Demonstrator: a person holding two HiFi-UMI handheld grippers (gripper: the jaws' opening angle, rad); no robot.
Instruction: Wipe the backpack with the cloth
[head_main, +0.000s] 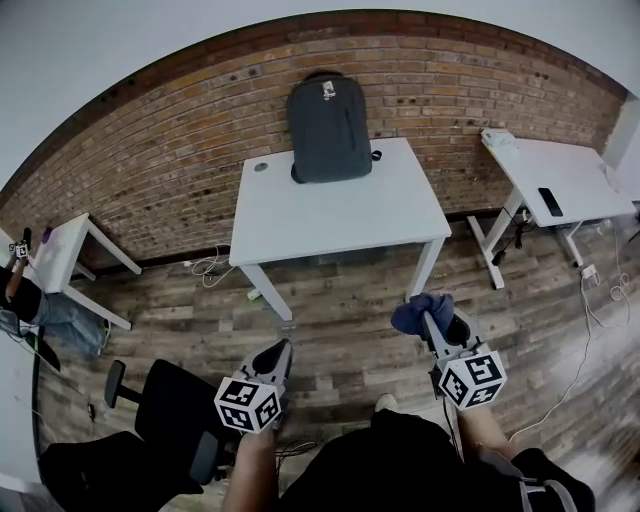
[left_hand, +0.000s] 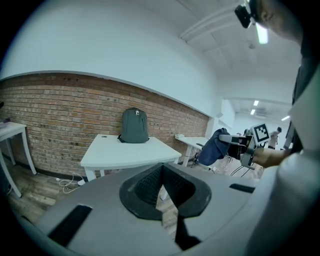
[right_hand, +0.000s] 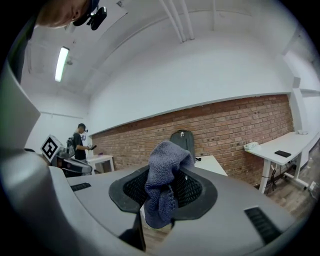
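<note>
Desk (head_main: 340, 215), white, rectangular, set against brick wall (head_main: 150, 170). Dark grey fabric backpack (head_main: 329, 128) upright at desk's far edge, leaning on wall, long axis vertical. Left gripper (head_main: 278, 358): jaws together, nothing between. Right gripper (head_main: 432, 322): clamped on crumpled blue-grey knit cloth (head_main: 420, 311). Backpack well apart from both, ahead across floor; from cloth-bearing right gripper, forward and slightly left.
</note>
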